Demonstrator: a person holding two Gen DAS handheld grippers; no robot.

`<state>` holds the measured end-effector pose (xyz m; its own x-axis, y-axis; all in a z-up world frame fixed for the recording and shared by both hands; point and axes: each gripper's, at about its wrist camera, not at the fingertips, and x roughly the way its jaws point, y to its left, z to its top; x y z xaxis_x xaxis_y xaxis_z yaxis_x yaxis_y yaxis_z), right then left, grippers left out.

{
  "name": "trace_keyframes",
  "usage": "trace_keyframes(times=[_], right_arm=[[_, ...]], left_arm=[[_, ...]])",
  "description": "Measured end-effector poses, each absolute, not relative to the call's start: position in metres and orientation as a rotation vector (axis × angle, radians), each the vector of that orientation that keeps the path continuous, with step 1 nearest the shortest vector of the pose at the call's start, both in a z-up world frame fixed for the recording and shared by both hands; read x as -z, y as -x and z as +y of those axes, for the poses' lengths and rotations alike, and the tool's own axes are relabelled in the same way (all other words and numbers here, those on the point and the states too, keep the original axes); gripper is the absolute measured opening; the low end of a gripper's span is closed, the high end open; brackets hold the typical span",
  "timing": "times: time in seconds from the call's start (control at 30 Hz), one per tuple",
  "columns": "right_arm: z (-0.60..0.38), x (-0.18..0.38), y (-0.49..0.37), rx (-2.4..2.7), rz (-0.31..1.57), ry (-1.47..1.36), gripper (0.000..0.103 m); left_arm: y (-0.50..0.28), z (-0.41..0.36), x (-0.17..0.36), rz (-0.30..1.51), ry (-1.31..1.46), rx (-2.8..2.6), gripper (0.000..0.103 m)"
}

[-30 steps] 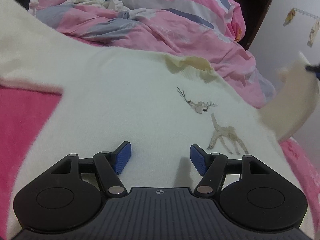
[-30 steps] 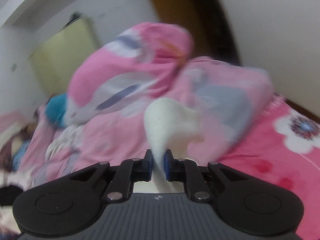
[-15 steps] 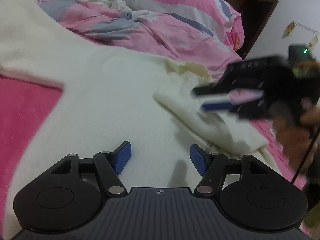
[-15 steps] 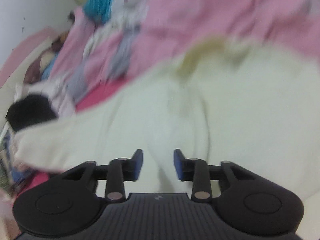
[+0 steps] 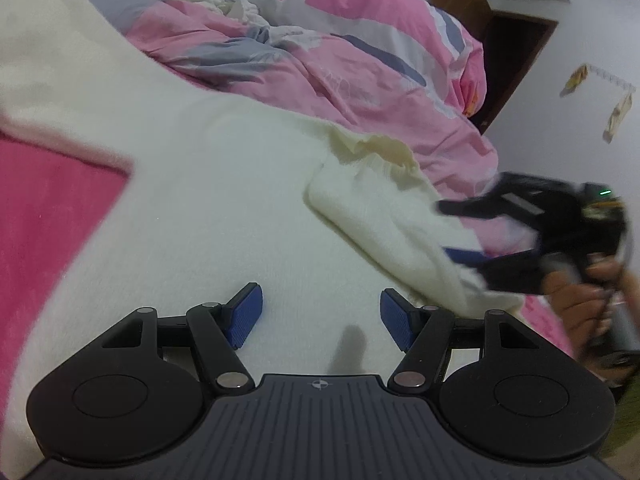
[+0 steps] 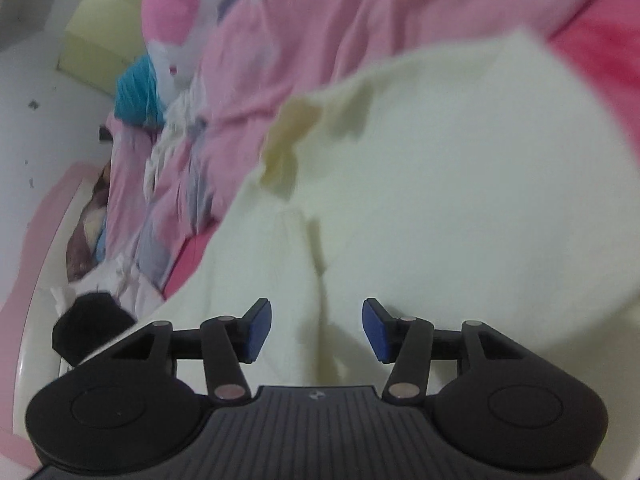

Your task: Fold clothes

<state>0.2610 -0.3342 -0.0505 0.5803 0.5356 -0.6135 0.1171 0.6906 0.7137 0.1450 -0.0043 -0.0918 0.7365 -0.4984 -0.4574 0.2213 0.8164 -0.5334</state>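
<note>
Across the pink bed [image 5: 52, 216] my cream sweater [image 5: 192, 200] lies spread flat, its collar [image 5: 380, 152] toward the rumpled pink duvet [image 5: 360, 60], which crowds the far edge; the bare sheet to the left is the open room. My left gripper [image 5: 322, 318] hovers low over the sweater's body, jaws apart with nothing between them, unchanged from a second ago. One sleeve [image 5: 392, 232] now lies folded diagonally across the chest, covering the deer print that showed a second ago, when that sleeve was pinched in the air. My right gripper [image 6: 317, 326], seen from the left camera at the sleeve's right edge [image 5: 464, 232] in my right hand [image 5: 580, 300], is opening its jaws; the pads stand clear of the sleeve fabric running between them. It has dropped from above down to the sweater.
</note>
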Motion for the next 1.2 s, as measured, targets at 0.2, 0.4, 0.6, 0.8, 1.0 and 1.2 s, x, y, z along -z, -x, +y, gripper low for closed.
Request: trace_keyframes(times=[0.2, 0.4, 0.6, 0.8, 1.0, 1.2], right_arm=[[-0.287, 0.057, -0.265, -0.431, 0.910, -0.781, 0.054], [-0.226, 0.031, -0.231, -0.641, 0.867, -0.499, 0.062], [-0.221, 0.022, -0.201, -0.752, 0.869, -0.483, 0.062], [-0.344, 0.019, -0.150, -0.531, 0.693, -0.787, 0.062], [-0.459, 0.051, -0.103, -0.115, 0.574, -0.958, 0.060], [-0.473, 0.073, -0.096, 0.044, 0.514, -0.867, 0.054]], left_arm=[[-0.139, 0.012, 0.087, 0.622, 0.554, 0.388, 0.064], [-0.124, 0.014, 0.082, 0.617, 0.532, 0.419, 0.067], [-0.128, 0.013, 0.082, 0.635, 0.555, 0.422, 0.067], [-0.146, 0.013, 0.081, 0.676, 0.610, 0.346, 0.067], [-0.178, -0.006, 0.075, 0.726, 0.566, 0.187, 0.064], [-0.213, -0.021, 0.062, 0.708, 0.483, 0.129, 0.006]])
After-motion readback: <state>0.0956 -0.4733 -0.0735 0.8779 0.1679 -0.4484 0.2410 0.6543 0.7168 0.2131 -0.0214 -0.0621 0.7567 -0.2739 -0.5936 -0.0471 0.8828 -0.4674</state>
